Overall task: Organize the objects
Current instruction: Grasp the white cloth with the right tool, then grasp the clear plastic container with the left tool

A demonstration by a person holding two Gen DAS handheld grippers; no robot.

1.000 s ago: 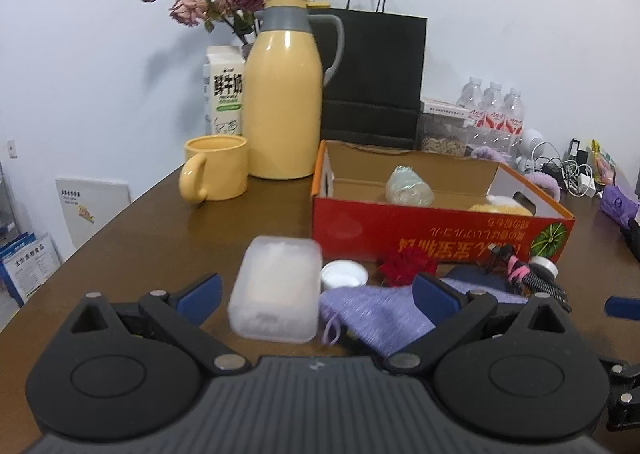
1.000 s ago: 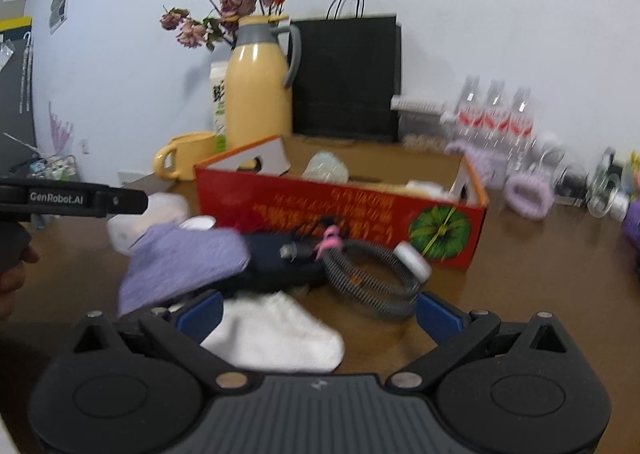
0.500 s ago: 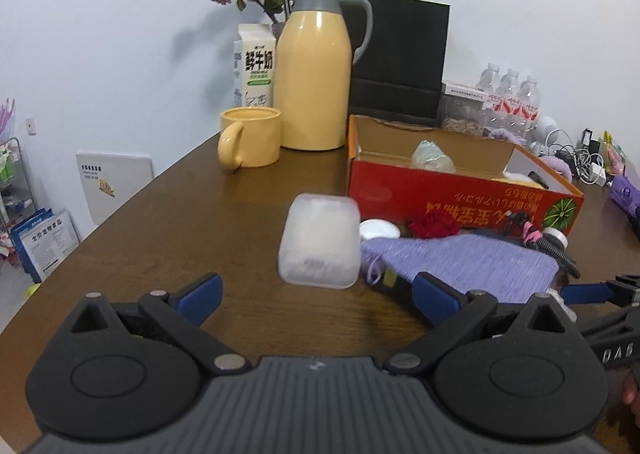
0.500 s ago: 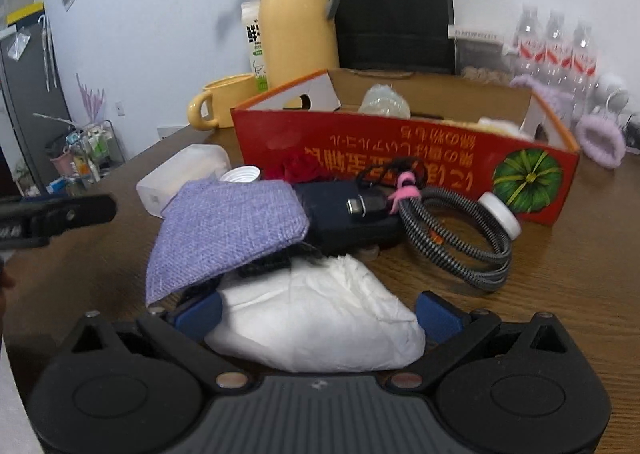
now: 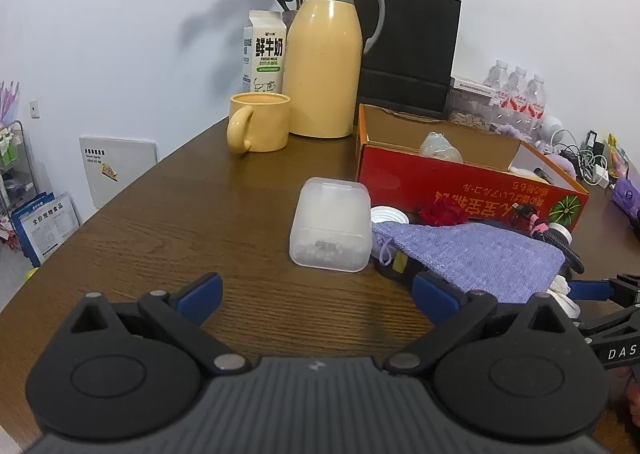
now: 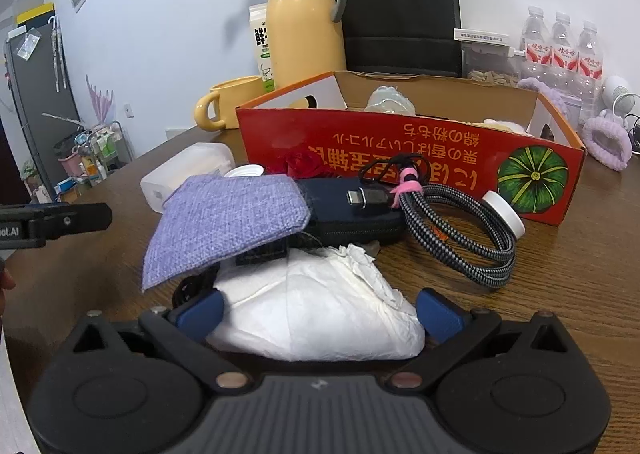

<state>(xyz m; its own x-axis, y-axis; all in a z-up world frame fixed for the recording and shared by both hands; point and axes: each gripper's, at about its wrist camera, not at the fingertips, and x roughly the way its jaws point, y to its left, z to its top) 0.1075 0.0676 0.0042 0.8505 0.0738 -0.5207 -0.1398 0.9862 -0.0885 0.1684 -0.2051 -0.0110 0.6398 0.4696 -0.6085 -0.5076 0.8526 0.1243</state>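
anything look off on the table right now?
Yes. The loose things sit in a heap in front of the red box: a purple cloth draped askew over a dark pouch, crumpled white tissue between the open right hand-held gripper's fingers. The box print is upside down.

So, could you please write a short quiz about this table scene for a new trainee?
1. True or false: the white crumpled wad lies between the jaws of the right gripper.
2. What partly covers the dark zip case? A) purple knit pouch B) milk carton C) yellow mug
3. Fill in: the braided cable lies in front of the red ____.

Key: 1 true; 2 A; 3 box.
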